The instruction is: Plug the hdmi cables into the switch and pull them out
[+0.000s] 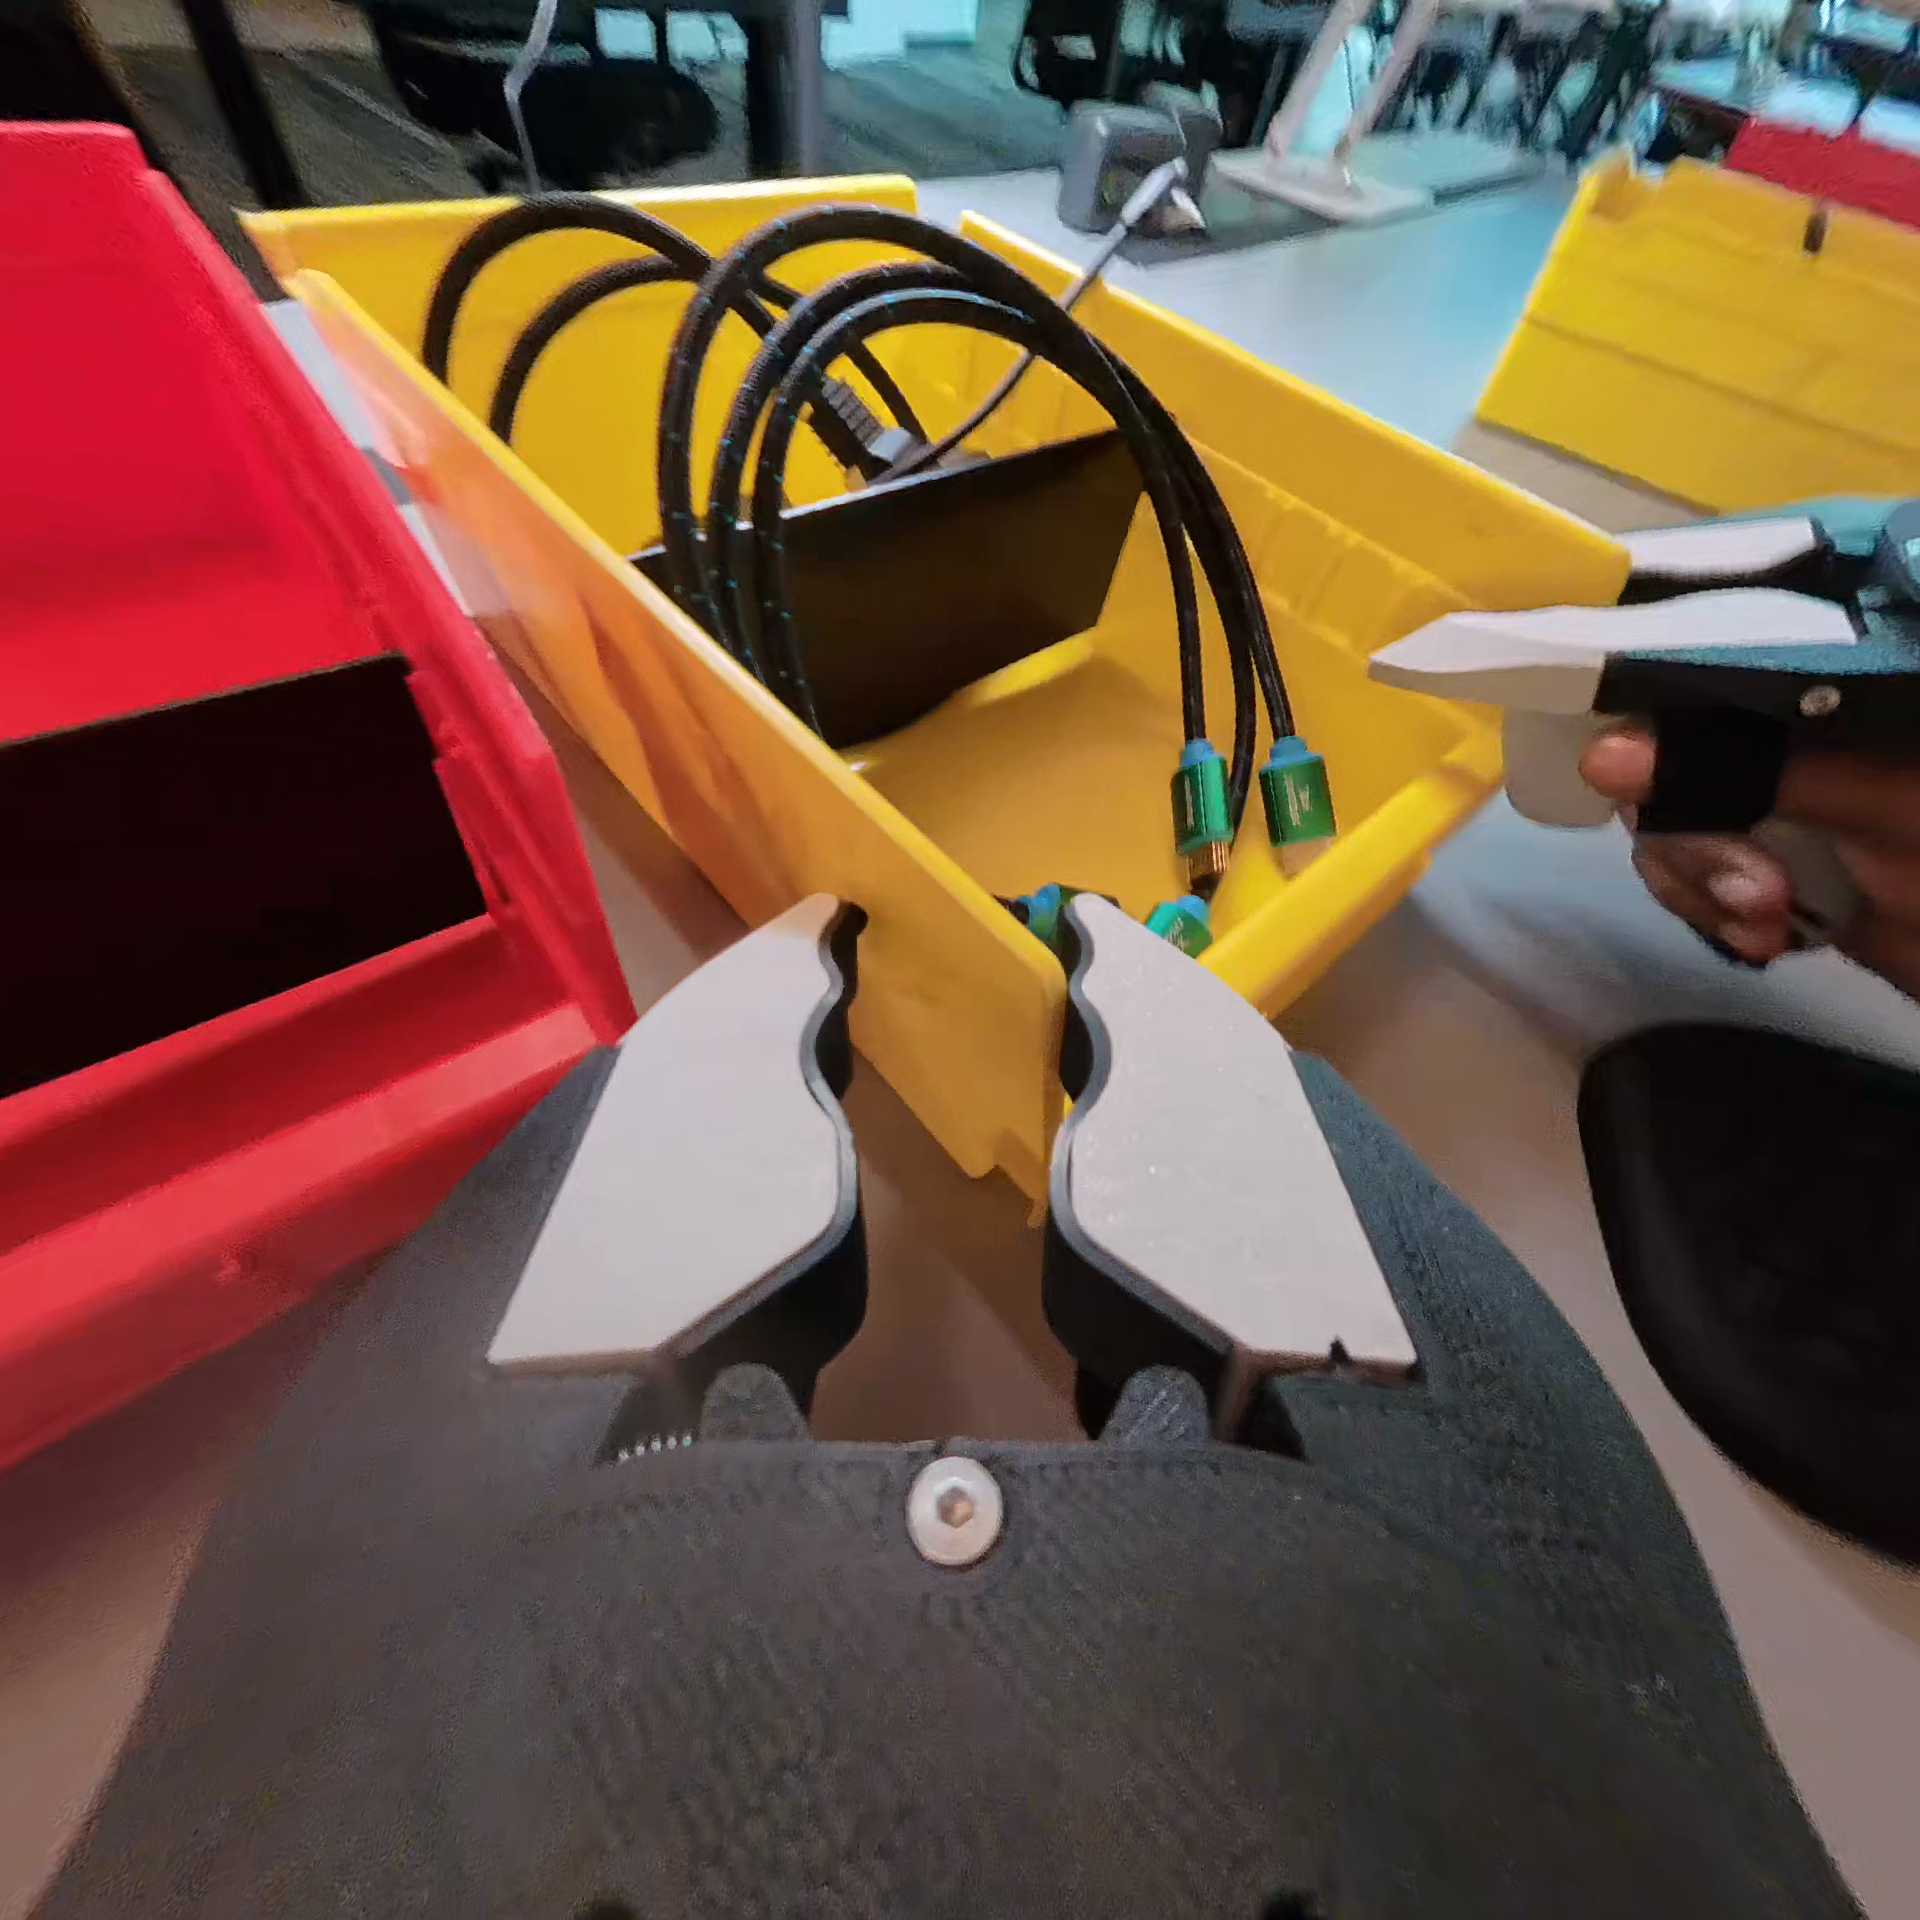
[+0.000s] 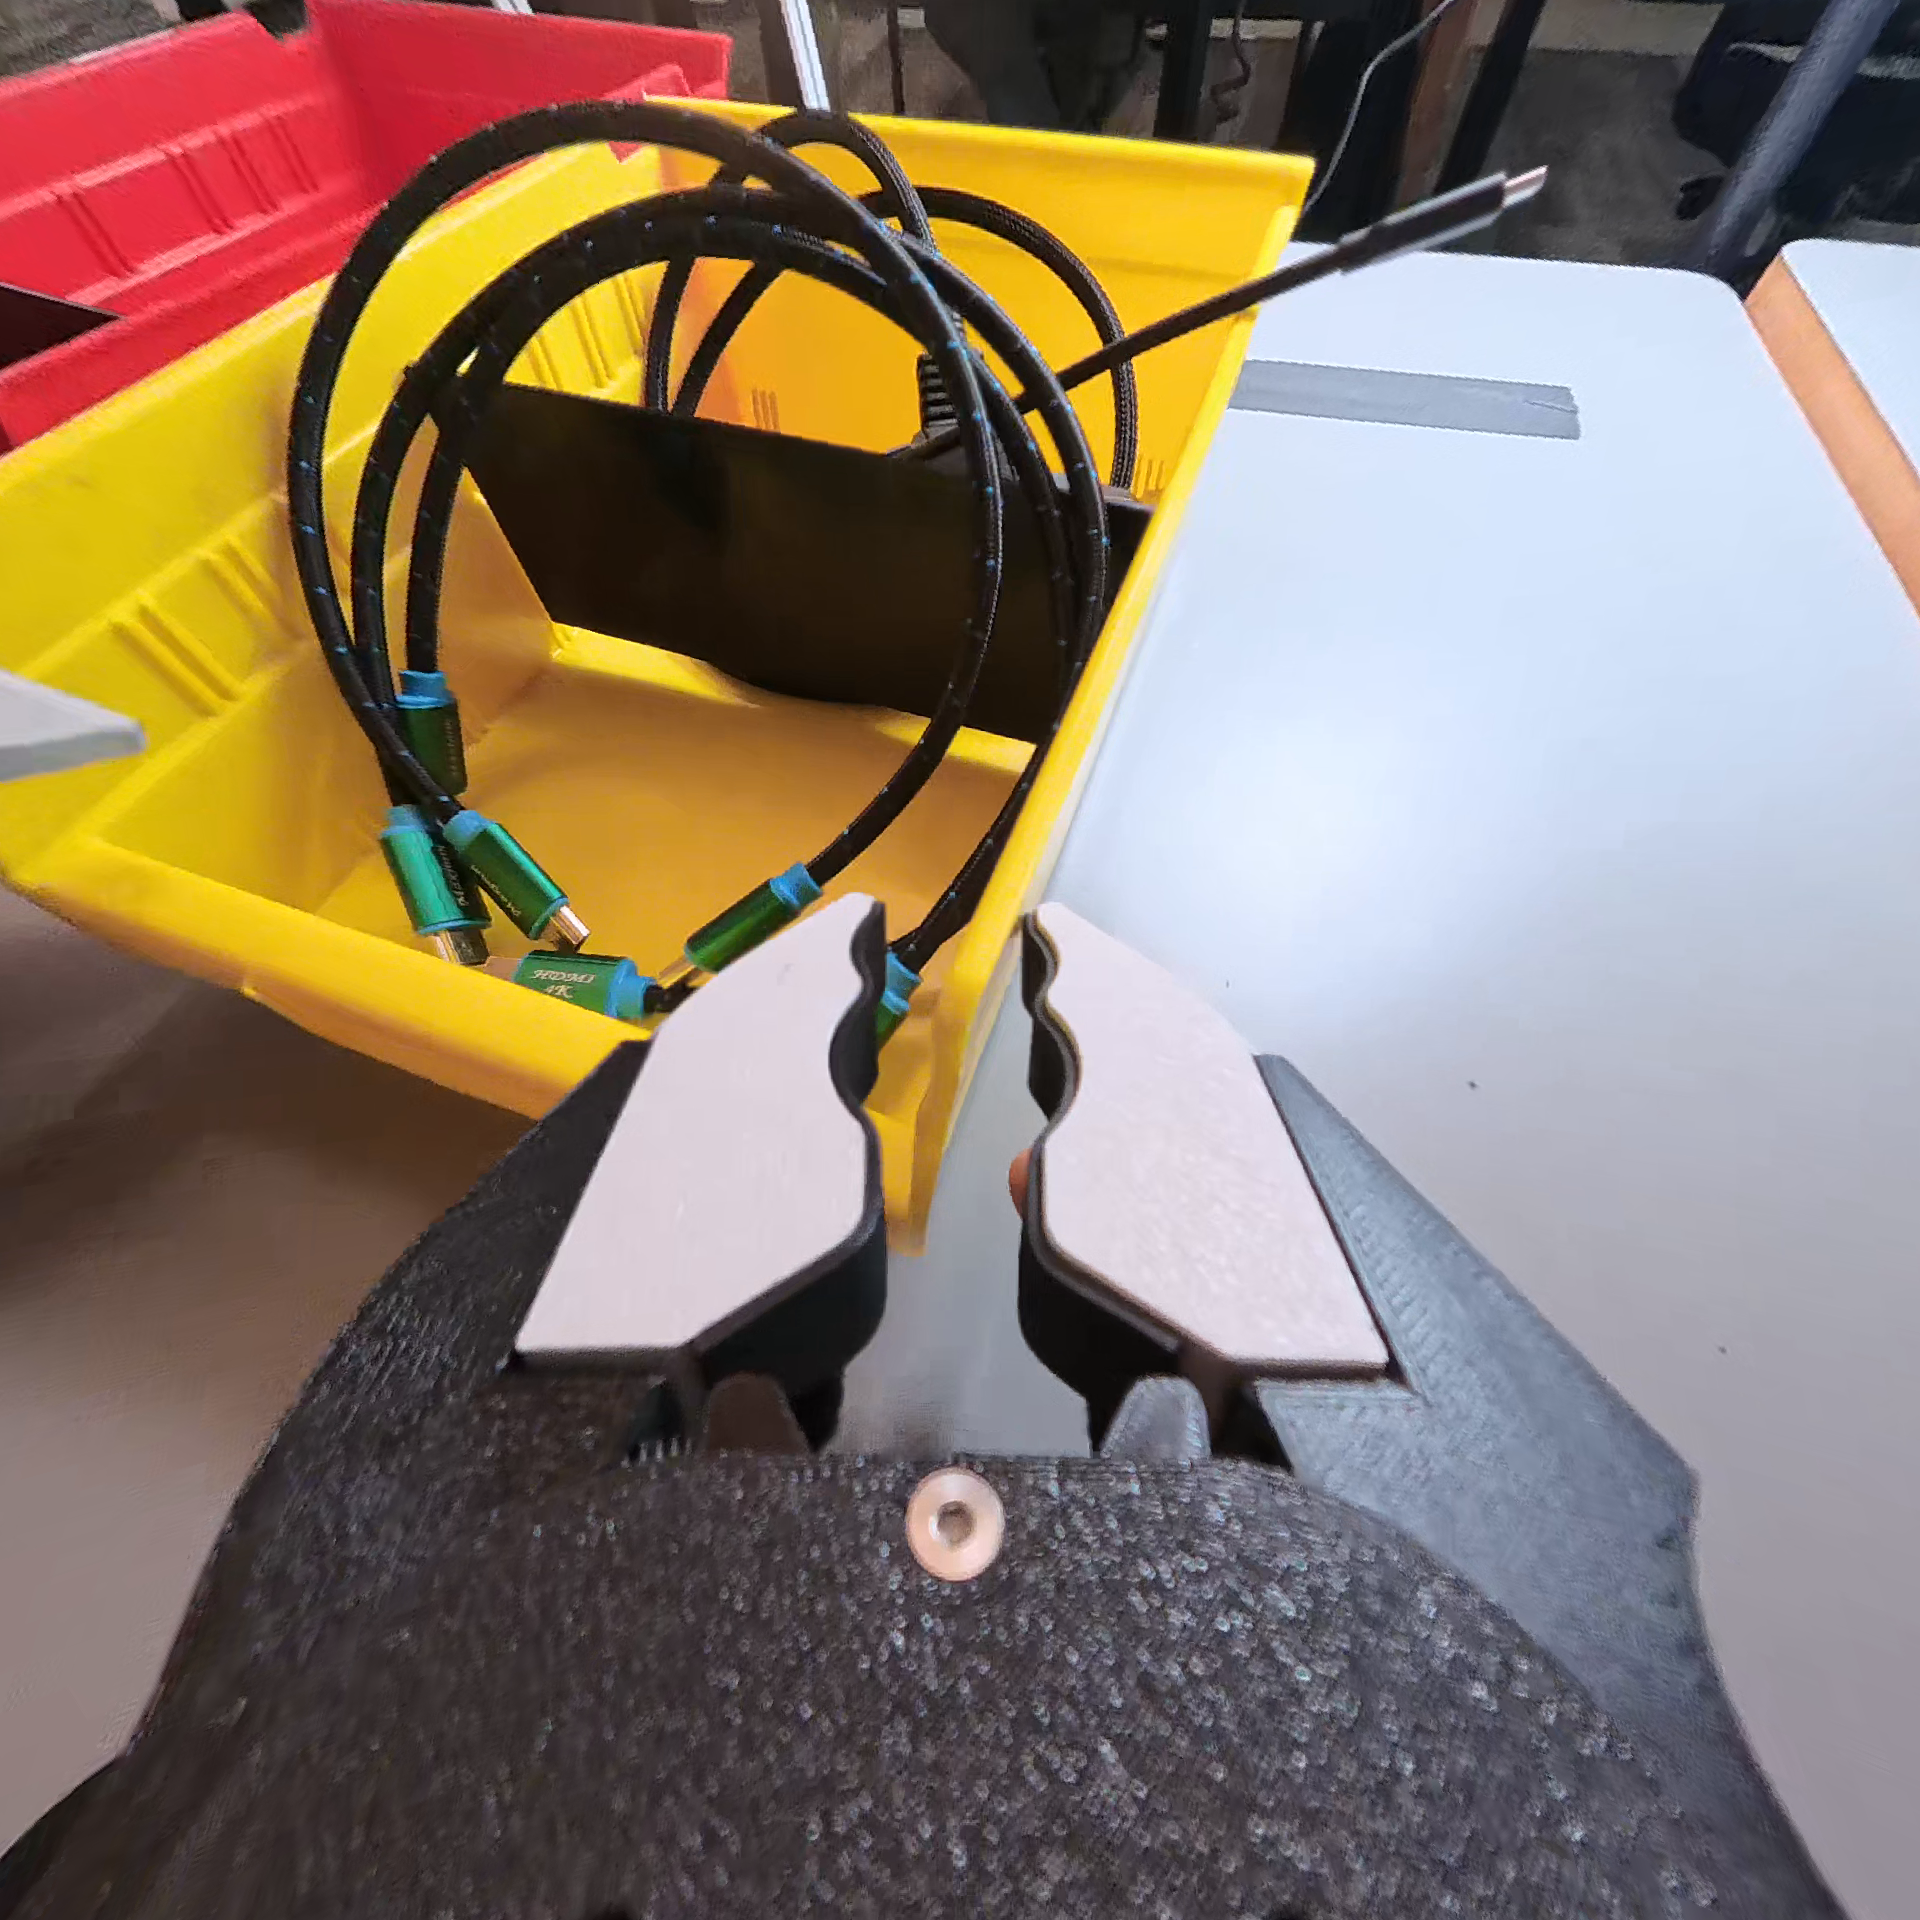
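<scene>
Several black braided HDMI cables (image 1: 1039, 343) (image 2: 343, 436) with green plugs (image 1: 1294, 795) (image 2: 426, 873) are looped in a yellow bin (image 1: 727, 727) (image 2: 156, 520). The plugs lie in its front compartment. Behind a black divider (image 1: 935, 582) (image 2: 748, 551) sits a dark ribbed plug (image 1: 862, 436) (image 2: 935, 405); the switch is mostly hidden there. My left gripper (image 1: 956, 925) is open and straddles the bin's left wall at the front corner. My right gripper (image 2: 956, 920) (image 1: 1507, 623) is open and straddles the right wall. Neither holds a cable.
A red bin (image 1: 260, 520) (image 2: 208, 156) stands against the yellow bin's left side. A thin cable with a metal plug (image 2: 1455, 208) (image 1: 1153, 192) sticks out over the grey table (image 2: 1507, 727). A second yellow bin (image 1: 1714, 332) is at the far right.
</scene>
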`<action>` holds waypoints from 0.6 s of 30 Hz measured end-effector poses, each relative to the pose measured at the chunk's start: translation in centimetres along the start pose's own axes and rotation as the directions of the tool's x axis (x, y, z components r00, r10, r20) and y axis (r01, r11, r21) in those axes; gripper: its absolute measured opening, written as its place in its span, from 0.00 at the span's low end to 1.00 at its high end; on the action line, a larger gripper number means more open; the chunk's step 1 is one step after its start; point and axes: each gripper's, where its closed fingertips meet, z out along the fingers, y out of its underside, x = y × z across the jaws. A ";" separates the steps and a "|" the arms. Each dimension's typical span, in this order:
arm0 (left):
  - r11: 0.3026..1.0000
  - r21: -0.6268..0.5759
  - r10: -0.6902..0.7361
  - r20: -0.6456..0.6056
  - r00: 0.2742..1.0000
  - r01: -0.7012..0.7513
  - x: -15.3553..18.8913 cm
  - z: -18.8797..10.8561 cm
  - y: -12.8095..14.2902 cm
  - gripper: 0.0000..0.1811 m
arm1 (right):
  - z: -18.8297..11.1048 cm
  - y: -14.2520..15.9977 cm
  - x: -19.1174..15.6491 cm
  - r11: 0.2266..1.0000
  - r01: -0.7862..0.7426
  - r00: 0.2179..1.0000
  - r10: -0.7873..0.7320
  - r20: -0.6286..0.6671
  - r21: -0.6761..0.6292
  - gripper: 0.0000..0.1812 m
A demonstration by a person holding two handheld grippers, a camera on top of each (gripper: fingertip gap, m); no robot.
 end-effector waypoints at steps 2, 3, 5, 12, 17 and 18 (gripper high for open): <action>0.997 0.062 -0.044 0.035 0.998 0.042 -0.3 0.2 -0.1 0.18 | 0.1 -0.1 0.2 1.000 -0.010 1.000 0.010 -0.014 0.015 0.12; 0.996 0.079 -0.038 0.058 0.998 0.034 -0.4 0.2 -0.2 0.17 | 0.1 -0.2 0.3 1.000 -0.006 1.000 0.006 -0.025 0.015 0.10; 0.997 0.077 -0.001 0.102 0.995 -0.007 -0.6 0.3 -0.2 0.15 | 0.0 -0.3 0.6 1.000 0.018 0.998 -0.017 -0.057 0.016 0.06; 0.990 0.142 -0.010 0.070 0.998 0.000 -0.2 -1.7 -2.4 0.12 | -3.8 -2.2 -1.1 0.984 0.142 0.985 -0.130 -0.111 0.109 0.05; 0.973 0.227 0.034 0.037 0.999 -0.041 1.4 -4.3 -5.2 0.09 | -8.0 -4.1 -2.3 0.970 0.178 0.978 -0.155 -0.142 0.166 0.05; 0.969 0.244 0.039 0.035 0.999 -0.046 1.6 -5.0 -5.9 0.08 | -8.8 -4.8 -2.7 0.963 0.195 0.974 -0.168 -0.151 0.186 0.05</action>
